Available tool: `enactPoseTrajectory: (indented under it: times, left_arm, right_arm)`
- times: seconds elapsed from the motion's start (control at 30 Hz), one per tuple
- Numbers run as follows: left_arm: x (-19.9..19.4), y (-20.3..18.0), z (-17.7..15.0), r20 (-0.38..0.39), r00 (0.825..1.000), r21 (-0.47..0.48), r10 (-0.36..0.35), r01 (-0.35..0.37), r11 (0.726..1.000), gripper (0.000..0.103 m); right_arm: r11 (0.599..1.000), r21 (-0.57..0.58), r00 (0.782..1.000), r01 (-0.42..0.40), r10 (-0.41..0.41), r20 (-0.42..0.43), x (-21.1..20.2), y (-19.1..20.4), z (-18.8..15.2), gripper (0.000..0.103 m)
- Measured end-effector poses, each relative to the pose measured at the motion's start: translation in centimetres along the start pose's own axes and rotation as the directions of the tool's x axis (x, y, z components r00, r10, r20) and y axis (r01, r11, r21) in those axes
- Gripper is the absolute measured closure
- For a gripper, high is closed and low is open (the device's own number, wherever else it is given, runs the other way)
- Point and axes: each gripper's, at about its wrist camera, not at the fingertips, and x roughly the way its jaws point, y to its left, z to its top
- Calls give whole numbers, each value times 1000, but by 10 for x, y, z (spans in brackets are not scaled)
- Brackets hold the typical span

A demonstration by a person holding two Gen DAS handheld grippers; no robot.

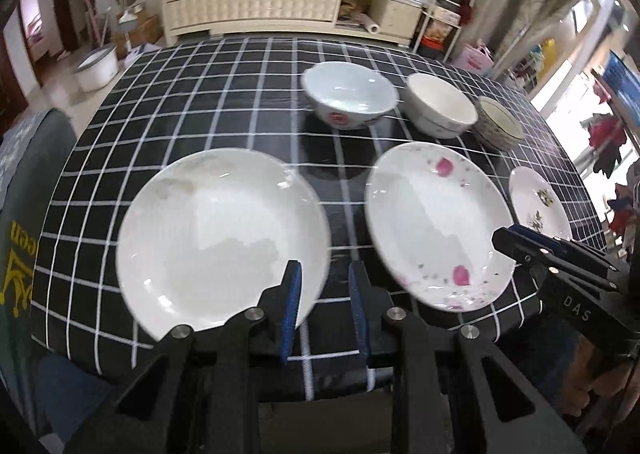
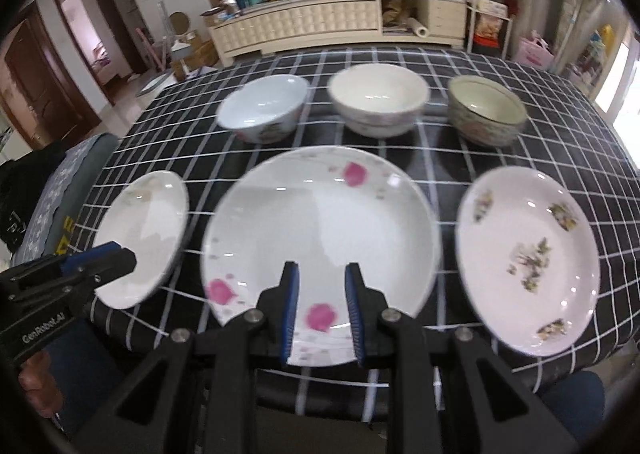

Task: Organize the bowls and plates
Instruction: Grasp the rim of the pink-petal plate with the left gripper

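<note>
Three plates lie in a front row on the checked tablecloth [image 1: 200, 94]: a plain white plate [image 1: 216, 238] [image 2: 144, 238] at left, a pink-flowered plate [image 1: 436, 222] [image 2: 320, 238] in the middle, a green-sprigged plate [image 1: 538, 206] [image 2: 528, 258] at right. Behind stand a pale blue bowl [image 1: 348, 98] [image 2: 264, 110], a white bowl [image 1: 440, 104] [image 2: 378, 98] and a patterned bowl [image 1: 498, 122] [image 2: 486, 114]. My left gripper [image 1: 324, 274] is open and empty over the white plate's right rim. My right gripper [image 2: 322, 274] is open and empty above the pink plate's near edge.
The table's front edge lies just under both grippers. A chair with dark cloth [image 1: 28, 214] stands at the left. A cluttered cream sideboard [image 1: 256, 6] and shelves [image 1: 444, 14] stand beyond the table. Each gripper shows in the other's view: the right gripper [image 1: 504, 240], the left gripper [image 2: 120, 254].
</note>
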Motion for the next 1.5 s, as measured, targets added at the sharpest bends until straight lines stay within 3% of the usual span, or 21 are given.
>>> enactPoseTrajectory:
  times: [0.3, 0.53, 1.07, 1.5]
  left_arm:
    - [35, -35, 14, -51, 999, 52, -7, 10, 999, 81]
    - [64, -39, 18, -101, 995, 42, -7, 11, 999, 81]
    - [105, -40, 29, -171, 985, 43, 8, 0, 999, 81]
    - [116, -45, 37, -172, 985, 51, -25, 34, 998, 83]
  right_arm:
    - [997, 67, 999, 34, -33, -18, 11, -40, 0, 75]
    - [994, 105, 998, 42, -38, -46, 22, -59, 1, 75]
    - [996, 82, 995, 36, -28, -97, 50, -65, 11, 75]
    - [996, 69, 993, 59, -51, -109, 59, -63, 12, 76]
